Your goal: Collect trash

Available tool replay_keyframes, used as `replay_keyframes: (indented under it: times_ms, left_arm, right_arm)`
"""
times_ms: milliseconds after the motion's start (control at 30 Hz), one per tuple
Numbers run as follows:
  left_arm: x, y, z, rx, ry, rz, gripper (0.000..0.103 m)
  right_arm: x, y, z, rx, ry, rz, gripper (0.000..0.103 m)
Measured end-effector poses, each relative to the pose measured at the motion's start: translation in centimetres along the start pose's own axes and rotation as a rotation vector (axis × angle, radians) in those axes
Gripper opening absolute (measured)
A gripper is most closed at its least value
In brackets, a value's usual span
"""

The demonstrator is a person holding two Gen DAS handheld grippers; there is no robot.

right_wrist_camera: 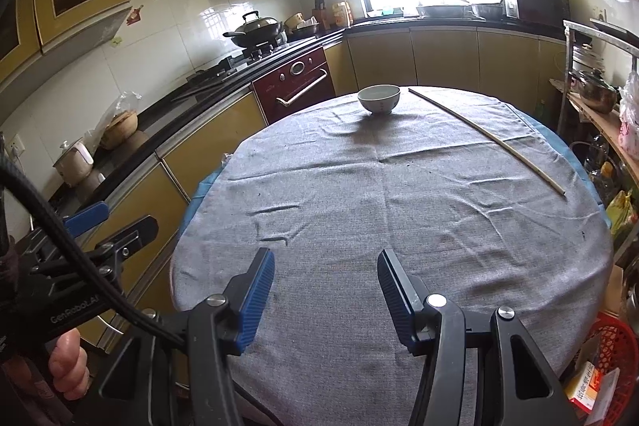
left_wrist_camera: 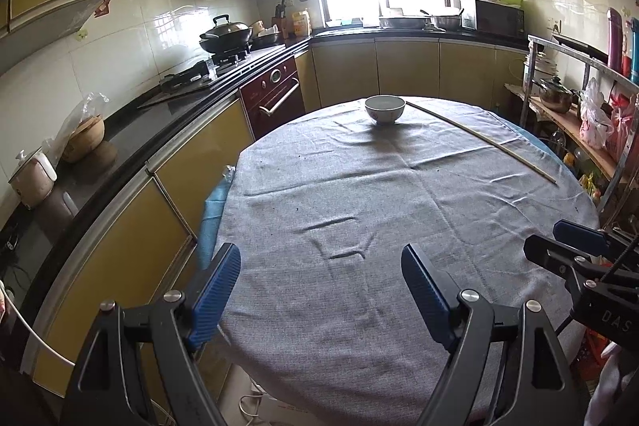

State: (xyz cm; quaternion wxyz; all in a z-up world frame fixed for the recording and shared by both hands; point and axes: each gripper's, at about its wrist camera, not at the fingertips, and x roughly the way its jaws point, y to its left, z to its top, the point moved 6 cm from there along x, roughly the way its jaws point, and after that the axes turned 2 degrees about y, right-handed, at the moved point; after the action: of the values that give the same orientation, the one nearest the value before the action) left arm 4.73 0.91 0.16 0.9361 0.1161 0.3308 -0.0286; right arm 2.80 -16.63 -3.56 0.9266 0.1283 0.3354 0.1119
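No obvious piece of trash shows on the counter [left_wrist_camera: 399, 306], the round surface under a grey cloth [left_wrist_camera: 359, 186]. The nearest candidates are the small dark crumbs [left_wrist_camera: 298, 209] scattered over the cloth, most of them toward the middle and far half, and they are too tiny to identify. A long thin stick [left_wrist_camera: 479, 138] lies diagonally along the far right side, one end just beside a white bowl [left_wrist_camera: 384, 108] that stands upright near the far edge; whether the stick counts as trash cannot be told, and the bowl's inside is not visible well enough to say if anything is in it.

The left gripper [left_wrist_camera: 319, 290] hovers over the near left edge of the cloth with its blue pads spread wide and nothing between them. The right gripper [right_wrist_camera: 325, 290] hangs over the near edge too, its 2 pads set somewhat narrower but also apart and bare. Neither touches the cloth.

As a judgement, the task looks to be either at its very start or near its end: nothing is held and no bin or bag for collecting shows on the counter. A red basket [right_wrist_camera: 611, 358] sits low at the right, beside the counter, with boxes in it. If anything is left, it is the crumbs and perhaps the stick.
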Motion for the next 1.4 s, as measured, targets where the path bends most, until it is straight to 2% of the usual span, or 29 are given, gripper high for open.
replay_keyframes:
  times_ms: [667, 1400]
  left_arm:
    - [-0.2, -0.6, 0.4, 0.031, -0.012, -0.001, 0.083]
    - [0.0, -4.4, 1.5, 0.090, 0.002, -0.009, 0.083]
  right_arm:
    - [0.7, -0.3, 0.2, 0.008, -0.005, -0.022, 0.058]
    - [-0.1, -4.1, 0.1, 0.065, -0.024, -0.009, 0.058]
